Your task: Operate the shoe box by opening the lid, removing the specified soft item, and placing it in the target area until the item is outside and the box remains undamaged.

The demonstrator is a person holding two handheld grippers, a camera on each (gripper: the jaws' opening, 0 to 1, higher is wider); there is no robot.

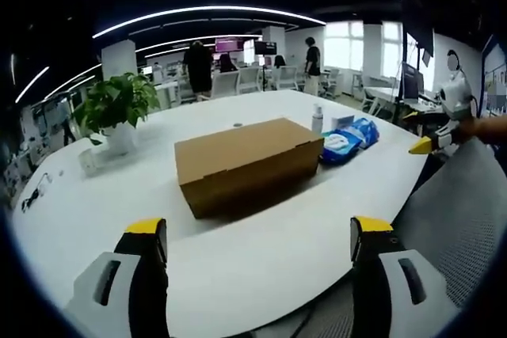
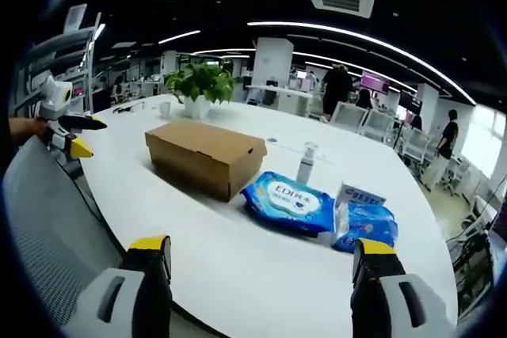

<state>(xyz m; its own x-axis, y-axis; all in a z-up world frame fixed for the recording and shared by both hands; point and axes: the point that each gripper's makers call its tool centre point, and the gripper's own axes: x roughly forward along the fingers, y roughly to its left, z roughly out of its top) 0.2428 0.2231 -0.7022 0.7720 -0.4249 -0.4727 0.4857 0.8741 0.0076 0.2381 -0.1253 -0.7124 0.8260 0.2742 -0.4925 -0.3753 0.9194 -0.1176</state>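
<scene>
A brown cardboard shoe box (image 1: 247, 164) (image 2: 204, 156) sits on the white table (image 1: 238, 267) (image 2: 261, 267) with its lid down. My left gripper (image 1: 260, 251) is open, well short of the box, with nothing between its yellow-tipped fingers. My right gripper (image 2: 261, 263) is open too, back from the table's near edge, the box off to its left. In the left gripper view the right gripper (image 1: 432, 142) comes in at the far right edge; in the right gripper view the left gripper (image 2: 70, 136) shows at the far left, held in a hand.
A blue wet-wipes pack (image 2: 289, 202) (image 1: 342, 142) lies beside the box, with a small white bottle (image 2: 306, 164) (image 1: 317, 119) and a second blue pack (image 2: 366, 225). A potted plant (image 1: 117, 112) (image 2: 200, 85) stands behind the box. A grey mesh chair back (image 1: 467, 219) (image 2: 47, 219) is close. People and desks lie beyond.
</scene>
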